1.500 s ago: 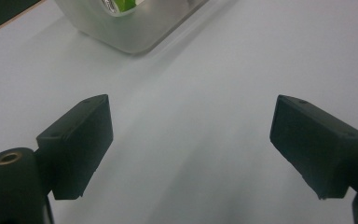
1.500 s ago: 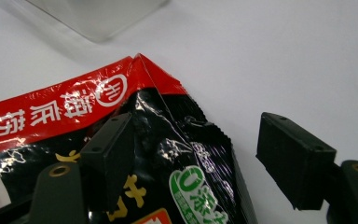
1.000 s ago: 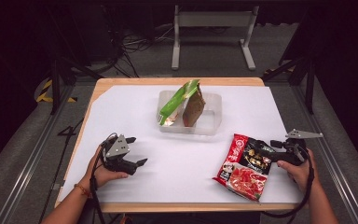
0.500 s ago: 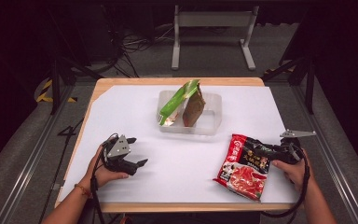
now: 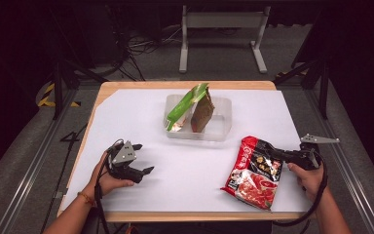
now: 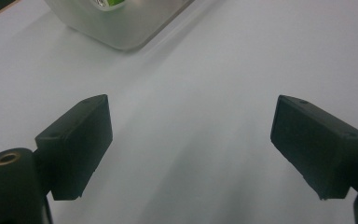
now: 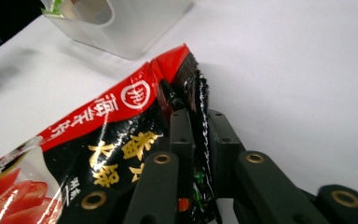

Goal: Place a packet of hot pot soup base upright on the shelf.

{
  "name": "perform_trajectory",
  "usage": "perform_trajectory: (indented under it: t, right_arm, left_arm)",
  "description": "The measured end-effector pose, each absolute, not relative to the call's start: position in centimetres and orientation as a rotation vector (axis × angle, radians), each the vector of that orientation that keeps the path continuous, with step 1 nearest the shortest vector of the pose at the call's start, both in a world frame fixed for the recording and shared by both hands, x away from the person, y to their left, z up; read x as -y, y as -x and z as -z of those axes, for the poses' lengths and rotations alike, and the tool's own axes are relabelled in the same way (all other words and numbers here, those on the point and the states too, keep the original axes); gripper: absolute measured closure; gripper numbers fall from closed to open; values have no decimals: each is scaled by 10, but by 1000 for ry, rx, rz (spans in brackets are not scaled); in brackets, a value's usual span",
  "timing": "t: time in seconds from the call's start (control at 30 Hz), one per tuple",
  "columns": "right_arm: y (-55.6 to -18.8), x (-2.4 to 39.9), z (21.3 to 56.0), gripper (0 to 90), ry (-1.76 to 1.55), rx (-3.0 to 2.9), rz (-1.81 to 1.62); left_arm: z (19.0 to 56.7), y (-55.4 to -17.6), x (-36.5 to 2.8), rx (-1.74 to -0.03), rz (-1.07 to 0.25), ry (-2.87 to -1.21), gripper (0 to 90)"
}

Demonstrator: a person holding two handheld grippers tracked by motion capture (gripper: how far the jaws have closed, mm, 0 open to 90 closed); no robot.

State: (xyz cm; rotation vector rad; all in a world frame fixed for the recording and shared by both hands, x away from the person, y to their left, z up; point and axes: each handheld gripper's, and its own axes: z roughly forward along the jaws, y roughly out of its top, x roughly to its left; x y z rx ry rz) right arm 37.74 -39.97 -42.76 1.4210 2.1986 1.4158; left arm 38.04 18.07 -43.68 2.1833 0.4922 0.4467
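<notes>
Worktop bare between left gripper and red packet: open passage there. Clear tub with two upright packets stands mid-worktop, blocking the straight way back. Bare strips either side of tub. Right gripper crowds the packet's near-right edge.

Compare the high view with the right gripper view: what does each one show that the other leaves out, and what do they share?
High view alone: the left claw, open, resting on the white table, and both of the person's hands. Right gripper view alone: the right claw seen close, its jaws, which have just been closing, pinching the edge of the red and black packet. Shared: that packet, the clear tub and the table.
</notes>
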Motion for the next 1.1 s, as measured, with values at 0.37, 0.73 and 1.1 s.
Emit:
perform_trajectory:
  t: [0.37,0.73,1.1]
  right_arm:
    - [-372,396,415,864,-1364,-2148,-1492]
    - [-368,367,385,871,-1191,-2061,-1540]
    - [-363,343,358,879,-1073,-2044,-1557]
  left_arm:
    - [437,-380,-181,-494,-441,-2187,137]
    - [436,-380,-181,-498,-440,-2174,143]
    - [436,-380,-180,-497,-426,-2171,143]
